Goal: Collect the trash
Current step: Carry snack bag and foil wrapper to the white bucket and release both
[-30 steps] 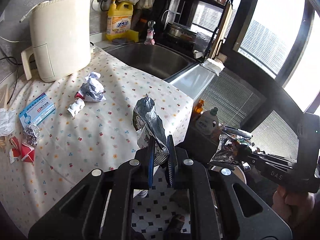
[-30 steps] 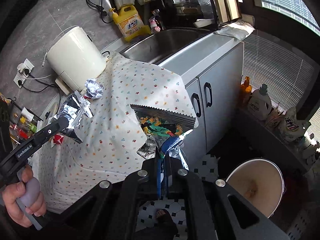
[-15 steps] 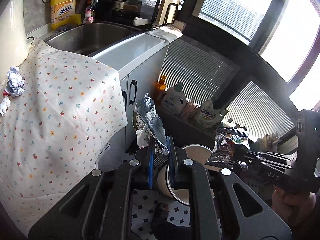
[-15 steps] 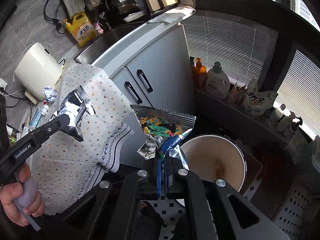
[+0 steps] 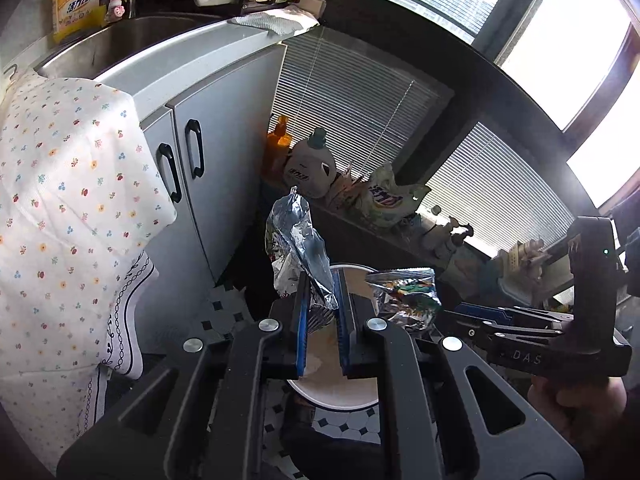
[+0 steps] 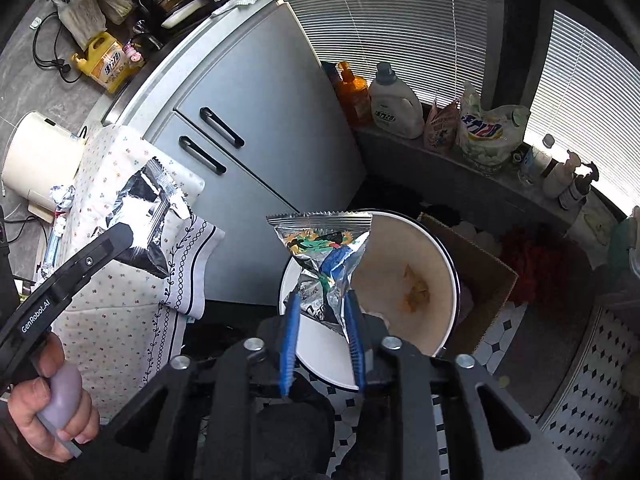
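both wrappers were over the white bin (image 6: 400, 248), none dropped yet. left gripper (image 5: 323, 308), fingers parted, loosely held the foil wrapper (image 5: 298, 248); right gripper (image 6: 322, 320) gaped around the colourful snack bag (image 6: 324, 256). more trash sat on the counter (image 6: 60, 196).

White bin (image 6: 320, 364) and cardboard box (image 6: 490, 280) stand on tiled floor (image 6: 576, 392).

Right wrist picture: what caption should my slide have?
Right gripper, jaws apart, lets a colourful snack wrapper go above the white bin.

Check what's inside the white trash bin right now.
Inside the white trash bin, brownish scraps lie on its bare beige wall. The colorful snack wrapper, between the right gripper's opened fingers, covers the bin's left side.
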